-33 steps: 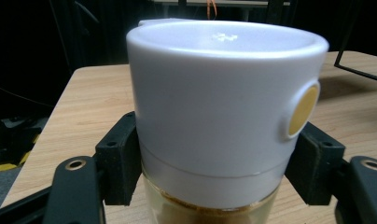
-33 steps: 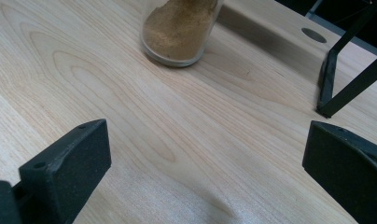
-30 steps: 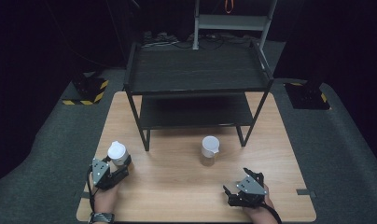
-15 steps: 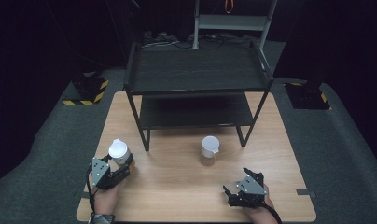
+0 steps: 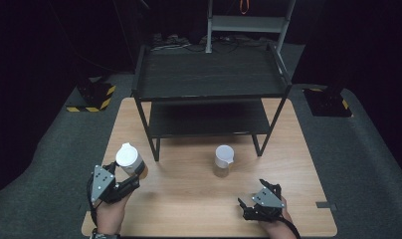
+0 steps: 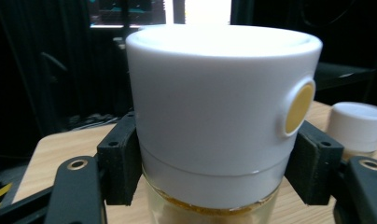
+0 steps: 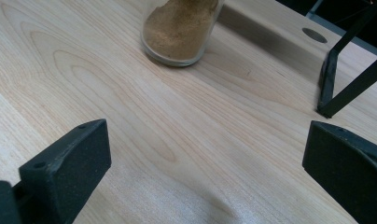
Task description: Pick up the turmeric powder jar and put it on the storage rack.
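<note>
The left claw [image 5: 123, 180] was closed on a white-capped spice jar [image 5: 130, 160], its black pads pressing the lower rim of the cap from both sides, with the glass body and its brownish powder hanging below; in the high view the jar sat near the front-left of the wooden surface [image 5: 189, 199], apparently lifted clear of it. The jar [image 6: 224, 116] looked rigid and fairly light, though glass is smooth and breakable; the broad plastic cap seemed the surer place to grip, provided it is firmly seated on the glass, since a loose cap could let the body drop. The right claw [image 5: 249, 206] rested wide open and empty near the front-right edge; a second jar [image 5: 223, 159] stood mid-surface, just in front of the black two-tier rack [image 5: 209, 94]. Open room lay between the claws and the rack; the rack's legs [image 5: 154, 144] and shelf edges were the things to steer clear of.
</note>
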A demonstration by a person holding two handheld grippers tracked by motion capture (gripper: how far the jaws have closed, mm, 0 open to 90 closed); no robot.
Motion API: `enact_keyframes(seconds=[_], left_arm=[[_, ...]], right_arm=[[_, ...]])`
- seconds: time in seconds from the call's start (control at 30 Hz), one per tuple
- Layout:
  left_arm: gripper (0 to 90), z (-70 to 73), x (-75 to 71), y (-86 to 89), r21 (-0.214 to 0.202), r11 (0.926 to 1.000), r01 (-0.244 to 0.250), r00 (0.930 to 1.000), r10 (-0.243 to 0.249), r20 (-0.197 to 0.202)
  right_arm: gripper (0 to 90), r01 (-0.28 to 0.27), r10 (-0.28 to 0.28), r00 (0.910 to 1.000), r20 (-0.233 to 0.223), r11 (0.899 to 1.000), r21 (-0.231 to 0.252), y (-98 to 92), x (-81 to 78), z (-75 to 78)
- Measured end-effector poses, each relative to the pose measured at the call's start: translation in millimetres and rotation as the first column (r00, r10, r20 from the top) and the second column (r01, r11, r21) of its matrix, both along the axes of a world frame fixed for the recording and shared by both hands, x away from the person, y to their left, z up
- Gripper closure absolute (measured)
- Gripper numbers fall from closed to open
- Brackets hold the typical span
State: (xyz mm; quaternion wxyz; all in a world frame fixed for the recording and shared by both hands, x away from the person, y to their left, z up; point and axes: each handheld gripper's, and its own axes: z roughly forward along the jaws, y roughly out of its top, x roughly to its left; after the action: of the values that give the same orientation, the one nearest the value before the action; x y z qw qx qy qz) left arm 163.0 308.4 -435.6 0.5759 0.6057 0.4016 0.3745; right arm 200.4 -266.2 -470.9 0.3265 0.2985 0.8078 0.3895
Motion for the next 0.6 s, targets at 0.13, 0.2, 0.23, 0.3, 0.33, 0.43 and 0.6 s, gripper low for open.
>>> enact_keyframes(seconds=[0.13, 0.2, 0.23, 0.3, 0.33, 0.43, 0.6], left_arm=[[30.7, 13.0, -2.7, -3.1, -0.001, 0.9995, 0.032, 0.9992, -0.032, 0.023], [30.7, 20.9, -4.2, -5.5, 0.002, 0.9989, 0.047, 0.9981, -0.047, 0.04], [30.7, 20.9, -4.2, -5.5, 0.002, 0.9989, 0.047, 0.9981, -0.047, 0.04], [30.7, 27.6, -5.3, -7.7, -0.014, 0.998, 0.061, 0.9965, -0.06, 0.059], [30.7, 29.6, -5.2, -8.0, -0.017, 0.9976, 0.067, 0.9959, -0.066, 0.063], [30.7, 38.6, -4.5, -11.0, -0.013, 0.9967, 0.08, 0.994, -0.079, 0.076], [30.7, 52.1, -1.7, -15.6, -0.016, 0.9952, 0.096, 0.9909, -0.094, 0.097]], right_arm=[[0.3, 0.0, 0.0, 1.0, -0.001, 1.0, 0.001, 0.0, 0.1, 0.0], [0.3, 0.001, -0.001, 1.0, -0.002, 1.0, 0.002, 0.1, 0.1, 0.0], [0.3, 0.001, -0.001, 1.0, -0.002, 1.0, 0.002, 0.1, 0.1, 0.0], [0.3, 0.0, 0.0, 1.0, -0.001, 1.0, -0.001, 0.5, -0.1, 0.1], [0.3, 0.0, 0.0, 1.0, 0.0, 1.0, -0.002, 0.6, -0.1, 0.0], [0.3, -0.001, 0.001, 1.0, 0.0, 1.0, -0.002, 0.6, -0.1, 0.0], [0.3, 0.0, 0.0, 1.0, -0.001, 1.0, -0.002, 0.7, 0.0, 0.1]])
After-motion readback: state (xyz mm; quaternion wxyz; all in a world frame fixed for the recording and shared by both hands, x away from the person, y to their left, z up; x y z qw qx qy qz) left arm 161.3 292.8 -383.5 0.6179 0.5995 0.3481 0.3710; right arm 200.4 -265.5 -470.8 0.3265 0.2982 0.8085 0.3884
